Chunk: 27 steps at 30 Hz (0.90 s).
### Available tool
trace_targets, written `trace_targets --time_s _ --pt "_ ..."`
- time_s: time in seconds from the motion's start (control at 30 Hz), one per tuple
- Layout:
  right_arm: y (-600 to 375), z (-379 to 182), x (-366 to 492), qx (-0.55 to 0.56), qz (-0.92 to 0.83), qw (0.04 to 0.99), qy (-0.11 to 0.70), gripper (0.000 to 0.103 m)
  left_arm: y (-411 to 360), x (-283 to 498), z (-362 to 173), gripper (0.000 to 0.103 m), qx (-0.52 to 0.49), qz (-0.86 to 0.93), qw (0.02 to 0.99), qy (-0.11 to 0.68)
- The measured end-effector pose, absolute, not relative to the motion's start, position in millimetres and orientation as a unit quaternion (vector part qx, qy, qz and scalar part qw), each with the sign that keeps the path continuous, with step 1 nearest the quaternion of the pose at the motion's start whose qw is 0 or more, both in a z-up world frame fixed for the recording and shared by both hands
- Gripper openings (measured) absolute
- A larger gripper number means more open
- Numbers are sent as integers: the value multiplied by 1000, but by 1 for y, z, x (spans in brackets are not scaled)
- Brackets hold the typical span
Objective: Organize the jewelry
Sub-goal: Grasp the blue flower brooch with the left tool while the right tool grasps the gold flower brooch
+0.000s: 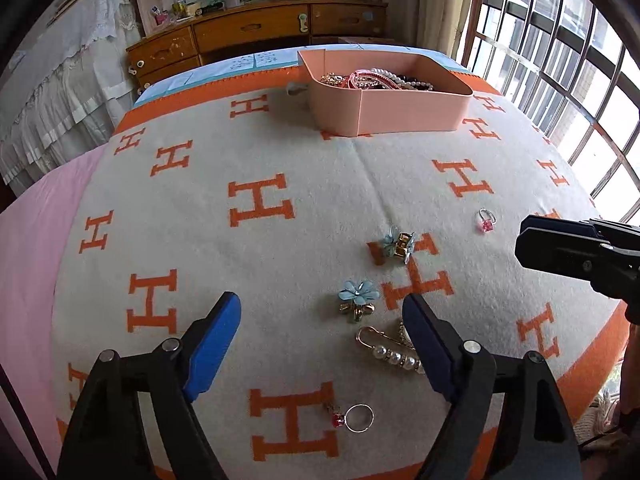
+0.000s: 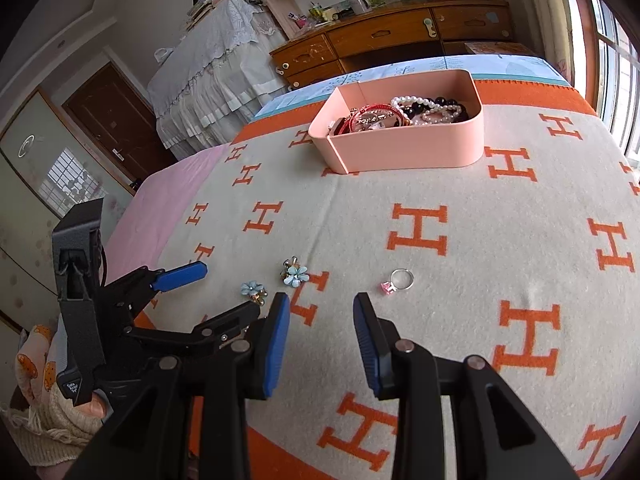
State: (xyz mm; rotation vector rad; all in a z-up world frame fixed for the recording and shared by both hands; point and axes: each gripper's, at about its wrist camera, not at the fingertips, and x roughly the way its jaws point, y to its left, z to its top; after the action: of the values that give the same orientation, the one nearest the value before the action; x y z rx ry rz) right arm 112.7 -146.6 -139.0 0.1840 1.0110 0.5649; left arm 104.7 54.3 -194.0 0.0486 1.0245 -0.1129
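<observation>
A pink box [image 1: 400, 114] [image 2: 408, 148] holding bracelets and bead strings stands at the far side of the blanket. Loose on the blanket lie a pink-stone ring [image 1: 486, 221] [image 2: 397, 281], two blue flower clips [image 1: 398, 243] [image 1: 357, 300] [image 2: 294, 273] [image 2: 253, 291], a pearl pin brooch [image 1: 394, 350] and a red-stone ring [image 1: 353, 418]. My left gripper [image 1: 322, 312] [image 2: 232, 292] is open and empty, over the nearer flower clip and the brooch. My right gripper [image 2: 322, 312] is open and empty, just short of the pink-stone ring; its body shows in the left wrist view [image 1: 580, 254].
The work surface is a bed covered by a cream blanket with orange H letters [image 1: 260, 208] [image 2: 420, 228]. A pink sheet [image 1: 28, 260] lies at the left. A wooden dresser [image 1: 248, 32] stands behind the bed. Barred windows [image 1: 560, 60] are on the right.
</observation>
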Motion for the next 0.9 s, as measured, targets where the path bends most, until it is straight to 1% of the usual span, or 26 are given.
trace_targets --time_s 0.07,0.13,0.27,0.3,0.33,0.37,0.4,0.9 --pt "-143 -140 112 80 271 832 476 33 55 107 -198 72 15 -60 867 494" --pt "-141 -141 112 75 275 831 477 33 56 108 -200 61 8 -68 866 495" --pt "-137 -142 113 67 278 830 478 33 54 111 -202 50 9 -72 866 494" --pt "-136 -143 113 64 279 831 477 33 54 111 -202 42 9 -74 867 493" --pt "-135 -143 113 61 279 831 477 33 55 111 -201 32 7 -76 867 492" --pt "-133 -143 114 57 281 831 476 33 56 112 -201 26 4 -79 867 492" --pt "-131 -144 114 52 283 832 475 33 57 112 -201 18 -1 -84 866 492" --pt "-83 -153 130 -54 299 834 460 33 77 107 -195 18 -40 -100 870 481"
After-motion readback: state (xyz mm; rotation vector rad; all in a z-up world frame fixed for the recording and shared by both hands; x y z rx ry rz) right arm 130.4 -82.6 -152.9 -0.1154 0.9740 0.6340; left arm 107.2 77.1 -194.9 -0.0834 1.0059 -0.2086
